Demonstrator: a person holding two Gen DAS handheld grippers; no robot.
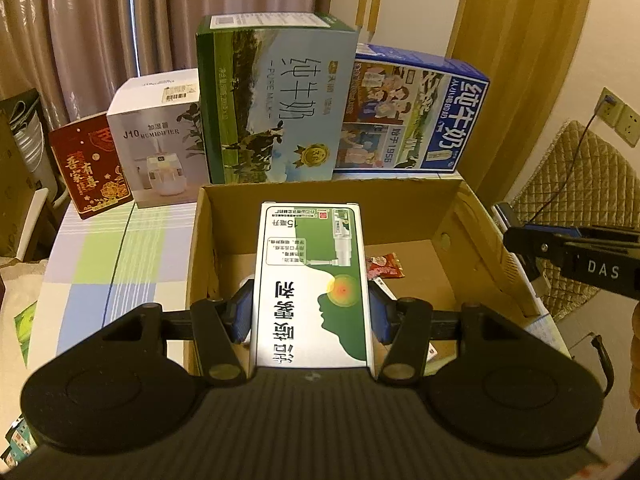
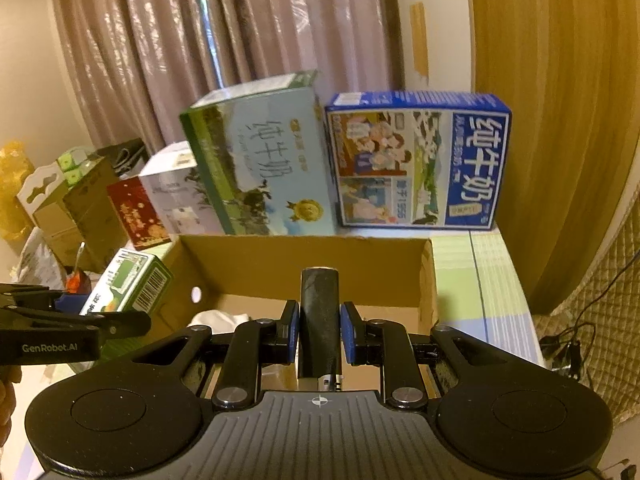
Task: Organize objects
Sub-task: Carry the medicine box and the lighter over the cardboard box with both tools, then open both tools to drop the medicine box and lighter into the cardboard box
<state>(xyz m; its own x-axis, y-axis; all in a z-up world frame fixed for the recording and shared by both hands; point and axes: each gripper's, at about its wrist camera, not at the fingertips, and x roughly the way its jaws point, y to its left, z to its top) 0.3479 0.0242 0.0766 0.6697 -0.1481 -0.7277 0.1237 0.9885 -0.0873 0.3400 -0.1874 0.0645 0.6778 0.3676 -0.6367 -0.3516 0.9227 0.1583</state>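
Left wrist view: the left gripper (image 1: pixel 310 312) clamps a white-and-green box (image 1: pixel 312 284) above the open carton (image 1: pixel 472 216). Only here do a red packet (image 1: pixel 384 266) on the carton floor and the checked tablecloth (image 1: pixel 120 248) show clearly. Behind stand a "J10 HUMIDIFIER" box (image 1: pixel 160 140) and a "PURE MILK" box (image 1: pixel 276 100).

Right wrist view: the right gripper (image 2: pixel 319 330) squeezes a dark cylinder (image 2: pixel 319 320) over the same carton (image 2: pixel 304 264) — unseen from the left. "GenRobot.AI" marks the other gripper's arm; a blue milk box (image 2: pixel 420 160) reads "1956".
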